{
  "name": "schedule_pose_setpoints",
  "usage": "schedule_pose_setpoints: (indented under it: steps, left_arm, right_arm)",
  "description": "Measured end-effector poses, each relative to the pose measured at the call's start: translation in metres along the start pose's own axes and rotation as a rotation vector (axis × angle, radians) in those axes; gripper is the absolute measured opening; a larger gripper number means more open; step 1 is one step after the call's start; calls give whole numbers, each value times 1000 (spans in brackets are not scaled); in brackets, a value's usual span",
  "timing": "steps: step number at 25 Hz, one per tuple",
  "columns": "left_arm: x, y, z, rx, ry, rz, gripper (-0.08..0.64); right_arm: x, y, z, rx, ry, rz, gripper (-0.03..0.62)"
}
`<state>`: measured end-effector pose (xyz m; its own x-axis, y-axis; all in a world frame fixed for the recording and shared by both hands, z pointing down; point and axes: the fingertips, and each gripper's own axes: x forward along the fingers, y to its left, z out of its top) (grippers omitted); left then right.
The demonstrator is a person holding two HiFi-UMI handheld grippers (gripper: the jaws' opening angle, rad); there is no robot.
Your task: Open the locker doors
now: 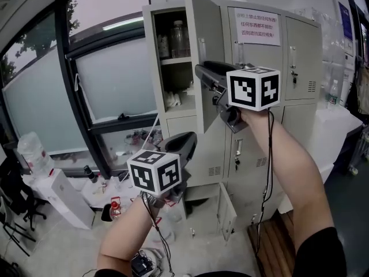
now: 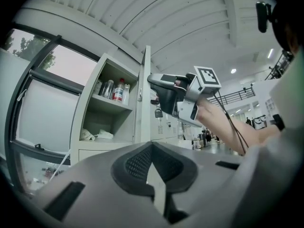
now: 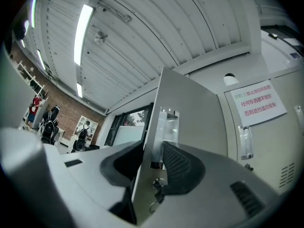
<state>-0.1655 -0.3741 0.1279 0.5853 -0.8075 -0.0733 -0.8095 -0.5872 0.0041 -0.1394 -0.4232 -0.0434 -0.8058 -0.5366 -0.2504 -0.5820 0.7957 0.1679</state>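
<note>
A beige locker cabinet (image 1: 300, 56) stands ahead. Its top-left door (image 1: 204, 39) is swung wide, baring shelves with jars (image 1: 179, 39) and white cloths. My right gripper (image 1: 200, 73) is at this door's free edge, and in the right gripper view the door (image 3: 190, 108) runs between the jaws of the right gripper (image 3: 152, 160), with the ribbed pad (image 3: 178, 167) against its face beside the keyhole. Lower left, my left gripper (image 1: 187, 140) hangs in the air with nothing in it. In the left gripper view the left gripper (image 2: 153, 167) has its pads together. A bottom door (image 1: 228, 212) also stands ajar.
A notice with red print (image 1: 258, 26) hangs on the neighbouring locker door. Large windows (image 1: 109, 79) fill the left. Bottles, a white box (image 1: 60, 195) and loose clutter cover the floor below the window. A cable (image 1: 268, 172) trails from my right gripper.
</note>
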Motion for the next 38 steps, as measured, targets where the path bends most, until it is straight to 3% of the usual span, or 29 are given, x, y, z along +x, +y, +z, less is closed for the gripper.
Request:
schedule_pose_setpoints:
  steps: [11, 16, 20, 25, 38]
  left_arm:
    - [23, -45, -4, 1, 10, -31, -2]
    - [36, -66, -7, 4, 13, -50, -2]
    - [43, -79, -10, 5, 19, -52, -2]
    - [48, -86, -13, 4, 22, -33, -2]
    - [39, -111, -19, -11, 23, 40, -2]
  right_arm:
    - [-54, -23, 7, 1, -29, -67, 141]
    - [-66, -25, 2, -93, -18, -150, 196]
    - [-70, -31, -9, -128, 8, -195, 201]
    - [-83, -39, -10, -107, 2, -186, 155]
    - [-112, -57, -10, -52, -5, -181, 126]
